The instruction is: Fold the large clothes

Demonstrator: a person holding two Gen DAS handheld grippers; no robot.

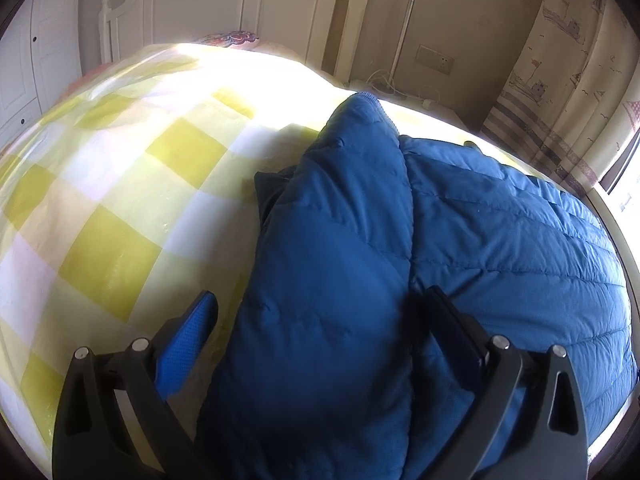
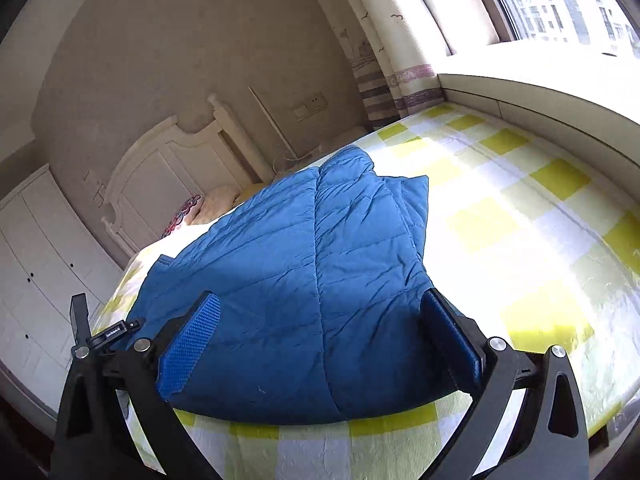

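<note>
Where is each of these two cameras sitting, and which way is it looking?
Left wrist: on the left gripper, looking along its open fingers over the blue jacket towards the headboard.
Right wrist: on the right gripper, open above the jacket's near edge, facing bed and window; the other gripper's tip shows at left.
Shared: jacket, checked bed, headboard, curtain.
</note>
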